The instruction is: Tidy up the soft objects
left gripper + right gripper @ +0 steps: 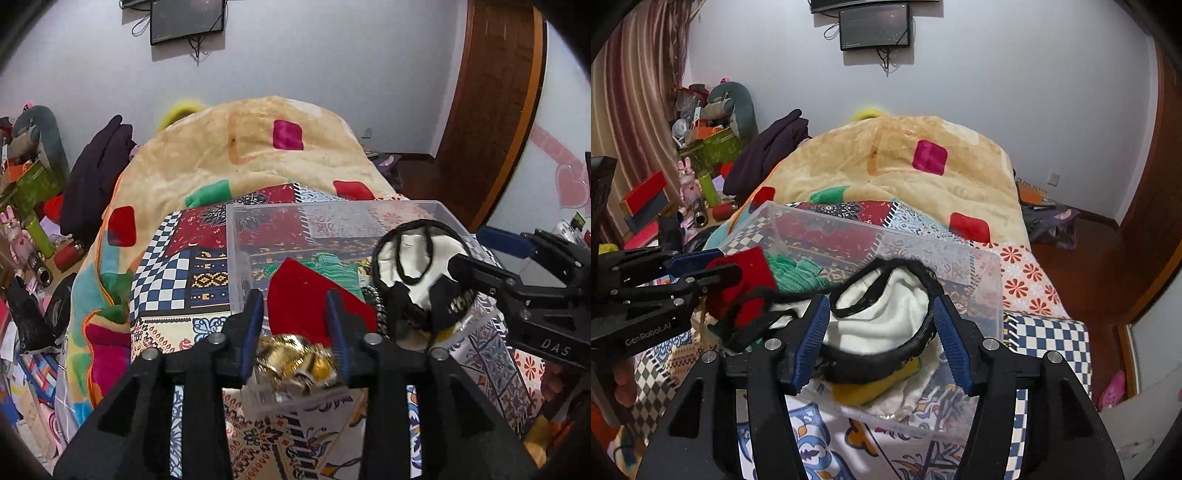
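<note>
- Soft things are going into the clear plastic box [332, 206] on the bed [1027, 280], so we bring both grippers close to it.
- Our left gripper [295, 325] has its jaws spread, with a gap between them. Nothing is pinched there that we can see.
- Just under and near that gripper sits a shiny gold crumpled thing [295, 360], by the near edge of the box. We cannot tell if the pads touch it.
- Past the tips of the left gripper lies a red cloth [295, 295], and behind it a green knitted piece [332, 266]. Both are inside the box, so those look put away.
- Our right gripper [882, 332] is also spread wide. Its two blue pads stand one on each side of the white cloth with black trim [886, 321].
- The white cloth sits high on the pile, between the pads. We cannot tell for sure if the pads press on it; they seem just beside it.
- Under the white cloth, close to the right gripper, peeks a yellow piece [860, 391].
- We think the right gripper is here to push the white cloth down or let it go, so that it stays inside the box.
- We think the gold thing is next for the left gripper, because it lies right between the open jaws.
- The pile is tall, so things could slip over the low wall of the box.
</note>
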Tool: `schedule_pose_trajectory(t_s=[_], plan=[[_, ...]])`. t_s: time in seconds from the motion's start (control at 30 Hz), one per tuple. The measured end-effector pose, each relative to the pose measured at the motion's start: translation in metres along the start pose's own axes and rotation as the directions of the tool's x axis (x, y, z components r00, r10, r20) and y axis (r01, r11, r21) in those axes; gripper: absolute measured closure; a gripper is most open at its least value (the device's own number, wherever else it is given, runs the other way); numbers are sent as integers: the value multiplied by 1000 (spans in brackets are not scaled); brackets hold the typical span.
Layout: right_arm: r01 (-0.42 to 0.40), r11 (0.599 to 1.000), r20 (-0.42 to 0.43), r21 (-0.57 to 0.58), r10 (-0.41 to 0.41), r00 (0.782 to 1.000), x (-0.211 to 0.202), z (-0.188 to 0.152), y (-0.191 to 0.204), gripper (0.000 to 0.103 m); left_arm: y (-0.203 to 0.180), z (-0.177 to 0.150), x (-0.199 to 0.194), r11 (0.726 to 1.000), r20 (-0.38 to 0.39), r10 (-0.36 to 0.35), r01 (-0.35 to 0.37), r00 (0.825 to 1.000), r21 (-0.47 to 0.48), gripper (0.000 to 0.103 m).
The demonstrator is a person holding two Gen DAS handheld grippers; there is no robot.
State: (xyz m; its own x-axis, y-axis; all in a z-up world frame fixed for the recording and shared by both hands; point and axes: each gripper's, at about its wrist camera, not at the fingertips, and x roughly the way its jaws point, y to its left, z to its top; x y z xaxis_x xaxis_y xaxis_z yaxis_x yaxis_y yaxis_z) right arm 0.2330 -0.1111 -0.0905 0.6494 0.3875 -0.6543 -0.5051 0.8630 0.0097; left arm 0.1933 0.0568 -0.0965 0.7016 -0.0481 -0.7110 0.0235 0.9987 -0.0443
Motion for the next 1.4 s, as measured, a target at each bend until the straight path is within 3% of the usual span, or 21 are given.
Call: schedule_pose_trajectory(t_s=[0.1, 0.37, 0.57, 0.7, 0.83, 1.0, 1.07, 1.13, 1.4], plan=[[-3, 1000, 26, -6, 4, 1000, -11, 0, 2, 36, -4, -2, -13, 1000, 24, 6, -7, 1000, 20, 65], [-28, 1000, 110, -8, 28, 993, -52, 1, 2, 36, -13, -5, -69, 1000, 148, 3, -6, 989, 25, 56], [-45, 999, 204, -9, 46, 978, -94, -1, 3, 34, -20, -9, -119, 1000, 276, 7, -12, 961, 16, 43], [-54, 999, 267, -4, 54, 962, -118, -7, 5, 25, -24, -15, -149, 1000, 352, 5, -7, 936, 5, 40], [-63, 998, 310, -11, 63, 949, -135, -15, 10, 24, -29, -23, -169, 1000, 410, -5, 5, 912, 0, 30], [-61, 998, 358, -5, 59, 932, -146, -26, 15, 11, -37, -32, -179, 1000, 443, -14, 9, 896, 13, 25], [-48, 999, 373, -4, 46, 927, -150, -30, 16, 7, -39, -35, -180, 1000, 448, -13, 7, 894, 15, 12], [-34, 999, 389, -7, 34, 921, -151, -32, 18, 1, -42, -39, -181, 1000, 461, -8, 2, 888, 14, 7], [-17, 999, 407, -33, 29, 913, -153, -38, 27, 0, -49, -48, -182, 999, 473, -2, -14, 881, 29, 3]])
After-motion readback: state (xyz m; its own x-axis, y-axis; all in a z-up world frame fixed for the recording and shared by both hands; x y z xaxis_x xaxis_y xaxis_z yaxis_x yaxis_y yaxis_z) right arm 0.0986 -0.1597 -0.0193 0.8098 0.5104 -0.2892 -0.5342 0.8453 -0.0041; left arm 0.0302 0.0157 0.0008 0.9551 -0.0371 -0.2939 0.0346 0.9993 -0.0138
